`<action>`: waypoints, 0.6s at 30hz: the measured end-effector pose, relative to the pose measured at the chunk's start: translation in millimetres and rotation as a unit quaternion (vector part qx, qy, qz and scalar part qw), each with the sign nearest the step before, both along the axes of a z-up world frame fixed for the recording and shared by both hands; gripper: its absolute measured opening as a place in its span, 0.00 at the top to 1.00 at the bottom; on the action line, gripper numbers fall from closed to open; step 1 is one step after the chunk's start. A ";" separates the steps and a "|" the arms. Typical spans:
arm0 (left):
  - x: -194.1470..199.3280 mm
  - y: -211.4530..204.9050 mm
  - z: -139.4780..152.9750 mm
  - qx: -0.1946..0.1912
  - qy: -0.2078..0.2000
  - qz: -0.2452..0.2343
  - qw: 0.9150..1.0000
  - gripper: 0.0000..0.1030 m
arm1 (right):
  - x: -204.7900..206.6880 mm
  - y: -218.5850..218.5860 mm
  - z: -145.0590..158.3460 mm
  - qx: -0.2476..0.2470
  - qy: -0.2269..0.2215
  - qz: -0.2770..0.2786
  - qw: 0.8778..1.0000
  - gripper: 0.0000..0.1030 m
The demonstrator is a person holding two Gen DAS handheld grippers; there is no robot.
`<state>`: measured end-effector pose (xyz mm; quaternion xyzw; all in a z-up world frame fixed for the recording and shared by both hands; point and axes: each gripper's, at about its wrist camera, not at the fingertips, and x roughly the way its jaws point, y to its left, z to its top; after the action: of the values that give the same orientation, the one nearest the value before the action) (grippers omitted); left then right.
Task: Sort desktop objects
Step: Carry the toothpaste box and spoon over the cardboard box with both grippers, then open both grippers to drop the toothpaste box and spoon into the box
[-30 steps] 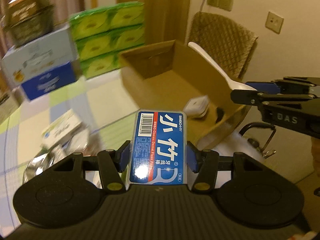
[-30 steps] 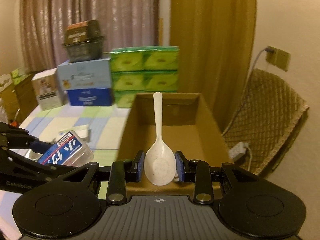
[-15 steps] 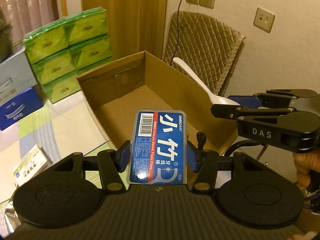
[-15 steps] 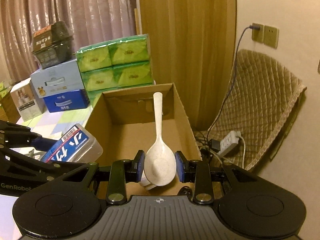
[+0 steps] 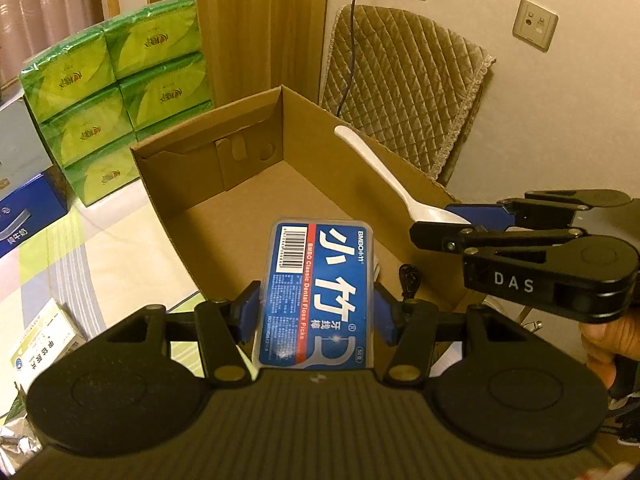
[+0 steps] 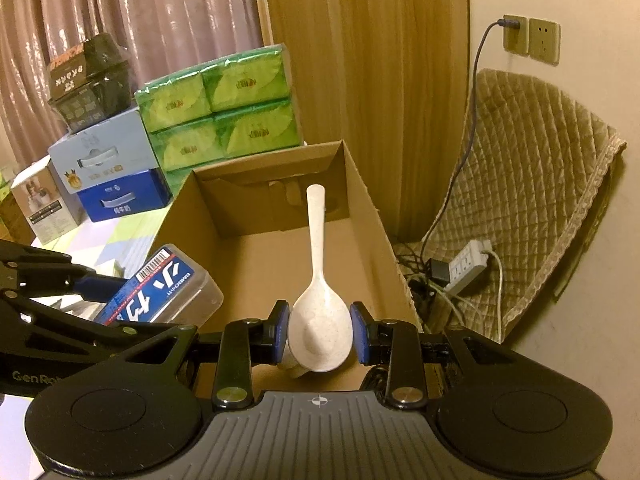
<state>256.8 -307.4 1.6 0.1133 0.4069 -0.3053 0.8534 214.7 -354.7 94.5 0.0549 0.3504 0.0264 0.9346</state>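
1. Two grips are holding: left gripper (image 5: 318, 306) is clamping the floss-pick box (image 5: 318, 296) by its long sides; right gripper (image 6: 319, 330) is pinching the white spoon (image 6: 318, 280) at the bowl.
2. Both are hovering over the open cardboard box (image 6: 276, 256) (almost empty).
3. Handling, prob.: box is light, stiff, slick plastic, so side grip suits; spoon is rigid, light, handle sticking fwd.
4. Labels are reading "BMBO Classic Dental Floss Picks", "DAS", "GenRo…".

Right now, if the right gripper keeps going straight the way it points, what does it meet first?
Probably the cardboard box's bare floor: the right gripper, holding the spoon, aims down into it. Depth is uncertain.
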 end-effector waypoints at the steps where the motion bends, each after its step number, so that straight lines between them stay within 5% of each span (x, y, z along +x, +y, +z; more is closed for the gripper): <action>1: 0.7 -1.0 -1.5 0.000 0.001 -0.001 1.000 0.50 | 0.2 0.4 -0.6 0.000 0.001 -0.001 1.000 0.71; 18: -1.8 12.1 -3.7 0.014 -0.015 0.001 1.000 0.50 | 0.6 4.0 -5.4 0.006 0.009 0.004 1.000 0.71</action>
<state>255.0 -295.3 -2.1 0.1295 0.3989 -0.2964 0.8580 215.3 -350.8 89.1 0.0596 0.3586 0.0323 0.9310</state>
